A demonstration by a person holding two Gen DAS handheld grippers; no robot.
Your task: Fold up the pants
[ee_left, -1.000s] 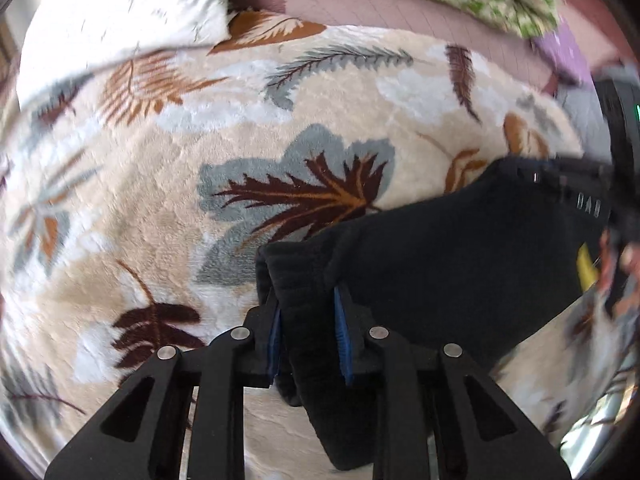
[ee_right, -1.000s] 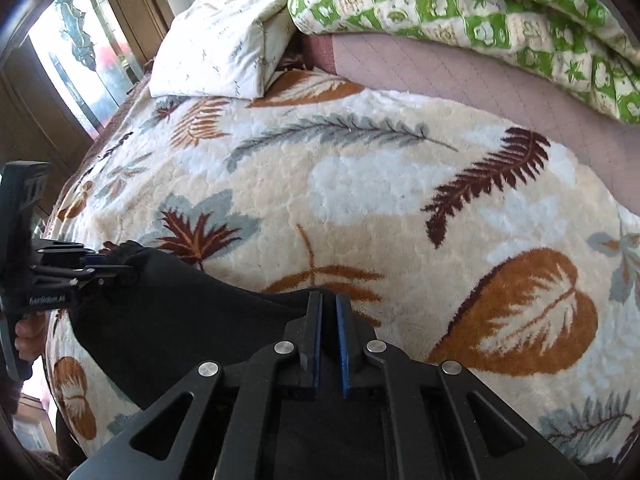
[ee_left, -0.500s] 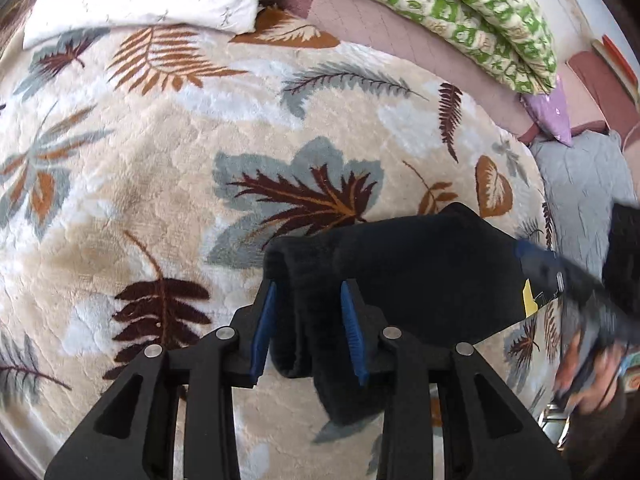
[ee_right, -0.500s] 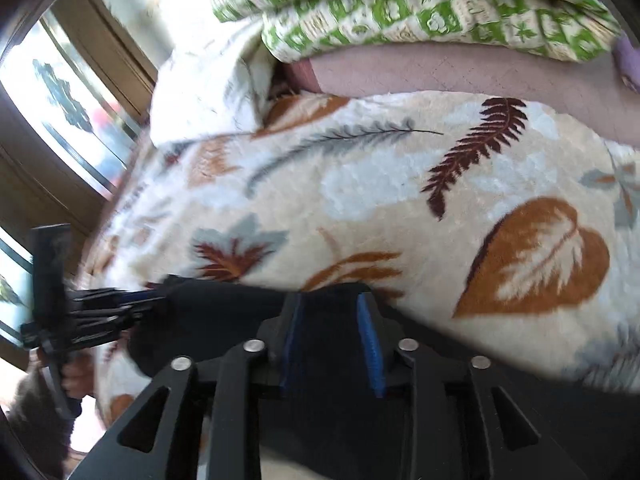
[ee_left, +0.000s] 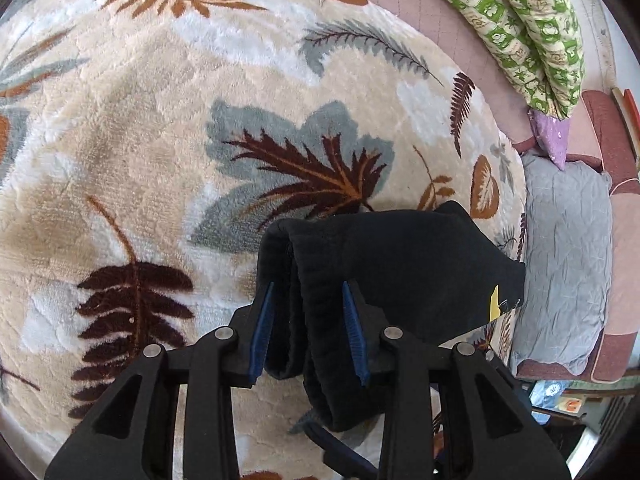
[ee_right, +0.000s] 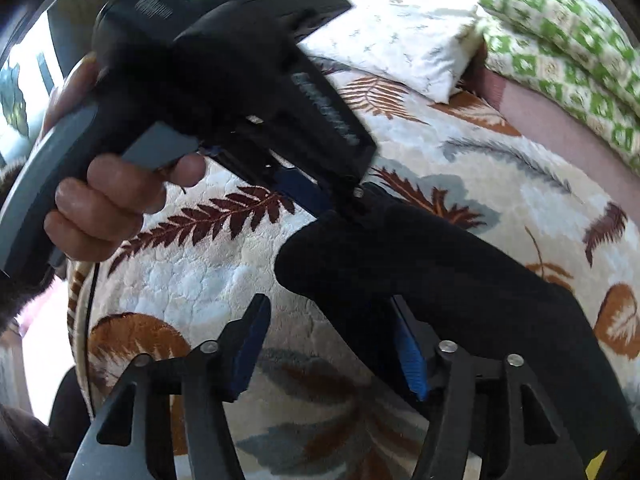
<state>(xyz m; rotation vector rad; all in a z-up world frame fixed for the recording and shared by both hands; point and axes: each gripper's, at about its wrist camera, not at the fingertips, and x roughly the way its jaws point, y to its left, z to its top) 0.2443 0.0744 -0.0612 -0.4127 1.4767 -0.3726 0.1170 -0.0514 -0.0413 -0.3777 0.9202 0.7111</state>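
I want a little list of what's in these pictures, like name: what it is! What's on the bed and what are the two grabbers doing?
surface: leaf-patterned blanket on a bed
clothing: black pants, folded over, lying on the blanket
left gripper: blue pads around a thick fold of the pants
right gripper: jaws opening, pads not pressing the pants
hand: holding the left gripper's handle
pillow: white, at the head of the bed
quilt: green and white, rolled along the far edge

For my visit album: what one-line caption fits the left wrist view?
Left gripper clamps a folded bunch of black pants above a leaf-patterned blanket.
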